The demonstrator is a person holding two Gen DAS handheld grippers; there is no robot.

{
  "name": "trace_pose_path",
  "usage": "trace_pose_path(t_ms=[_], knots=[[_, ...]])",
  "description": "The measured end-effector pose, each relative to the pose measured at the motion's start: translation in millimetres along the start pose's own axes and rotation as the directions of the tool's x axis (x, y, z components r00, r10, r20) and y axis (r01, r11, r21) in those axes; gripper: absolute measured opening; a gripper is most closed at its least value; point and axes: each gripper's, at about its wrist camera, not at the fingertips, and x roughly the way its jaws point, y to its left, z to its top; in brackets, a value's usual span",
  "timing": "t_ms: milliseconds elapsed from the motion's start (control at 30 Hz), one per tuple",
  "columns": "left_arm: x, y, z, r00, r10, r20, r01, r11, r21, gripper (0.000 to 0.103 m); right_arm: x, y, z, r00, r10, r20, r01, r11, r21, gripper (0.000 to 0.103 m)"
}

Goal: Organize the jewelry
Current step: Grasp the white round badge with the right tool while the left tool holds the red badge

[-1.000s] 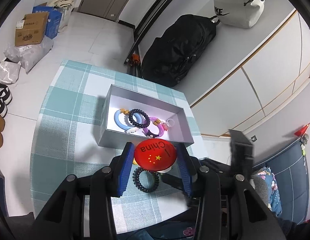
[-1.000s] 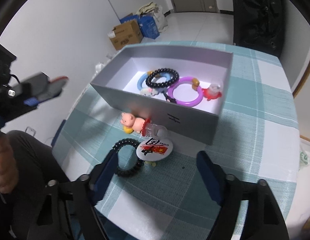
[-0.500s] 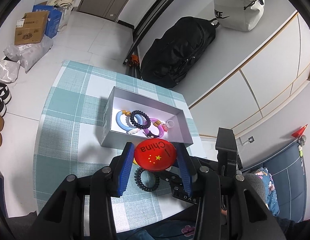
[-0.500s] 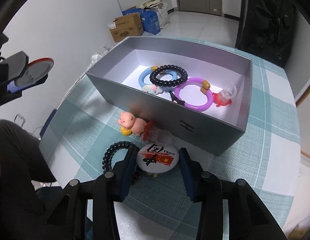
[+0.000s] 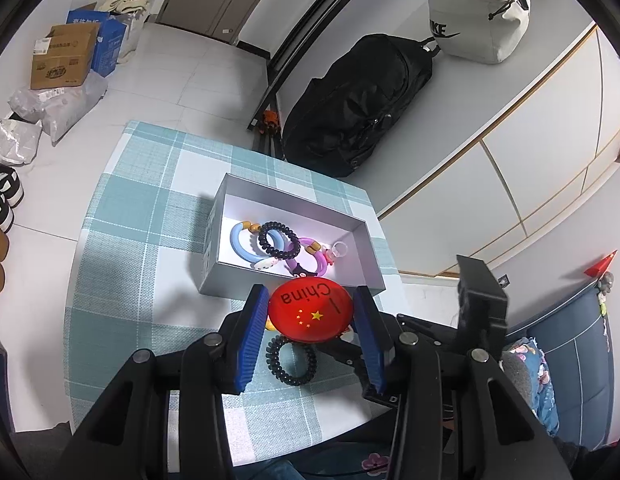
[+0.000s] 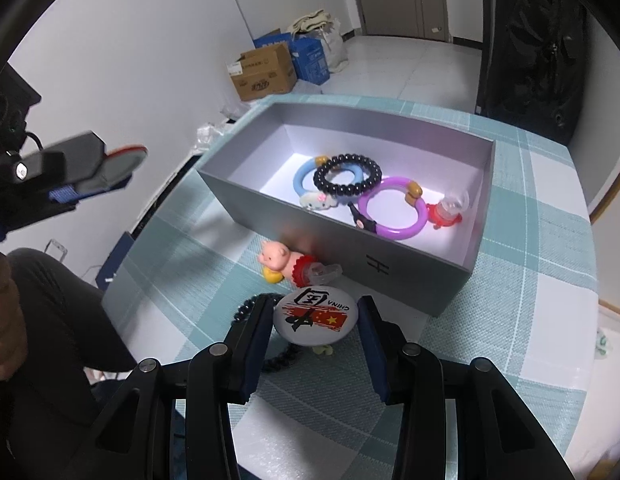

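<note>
The right gripper [image 6: 312,336] has just narrowed its fingers onto the white badge [image 6: 313,316] on the counter [image 6: 510,320] before the grey box [image 6: 410,276], while the left gripper [image 5: 310,320] keeps holding the red badge [image 5: 310,309] aloft, both presumably box-bound.

Beyond the claw, past the far edge of the bench [image 5: 121,208] with its teal-and-white checked cloth, a black backpack [image 5: 358,104] leans against the wall. Above it and to the right a white waist bag [image 5: 476,12] rests on a white ledge. Far off to the claw's upper left a brown cardboard box [image 5: 61,58] stands on the tiled floor beside a blue box [image 5: 105,44], with grey plastic parcels [image 5: 57,106] in front of them. Black-and-white shoes [image 5: 1,192] sit at the left edge.
</note>
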Motion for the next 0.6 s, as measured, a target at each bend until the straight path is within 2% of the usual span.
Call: trace_pose_path(t_ms=[600], knots=[[13,-10,4,0.998,0.055,0.007,-0.055,0.998,0.030,0.038,-40,-4,16,0.985,0.102,0.141,-0.112,0.992,0.066,0.042]])
